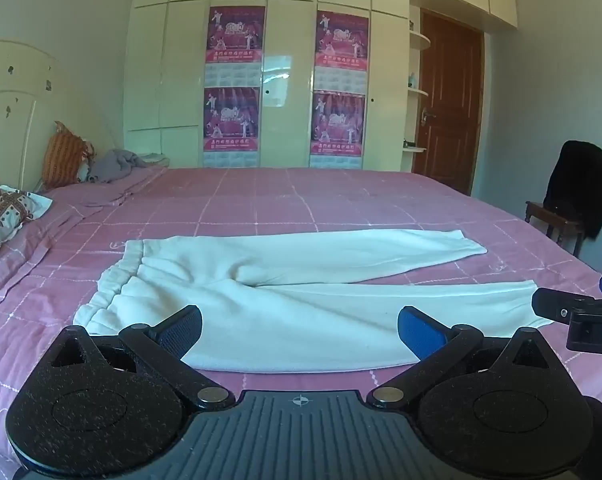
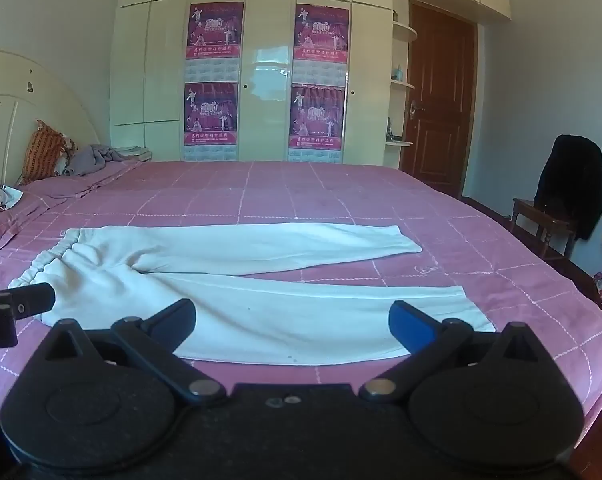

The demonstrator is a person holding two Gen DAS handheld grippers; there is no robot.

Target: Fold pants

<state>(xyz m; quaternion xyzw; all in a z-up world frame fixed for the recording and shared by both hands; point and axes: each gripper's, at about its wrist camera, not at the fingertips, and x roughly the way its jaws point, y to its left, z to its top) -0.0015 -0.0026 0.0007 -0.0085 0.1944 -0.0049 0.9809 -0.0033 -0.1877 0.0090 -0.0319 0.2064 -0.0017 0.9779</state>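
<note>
Between the wide-apart jaws of the left gripper [image 1: 299, 330] lies only the flat near leg of the white pants [image 1: 301, 304] on the pink bedspread [image 1: 301, 204]; nothing stands up there. To the right of its jaws the right gripper [image 2: 291, 326] is near and narrows that side. Ahead of both pairs of jaws the bed is low and flat up to the wardrobe [image 2: 269, 80]. Far left of the jaws, pillows [image 1: 5, 220] and a headboard [image 1: 9, 92] rise. Far right stands a chair [image 2: 549, 220] beside the bed.
</note>
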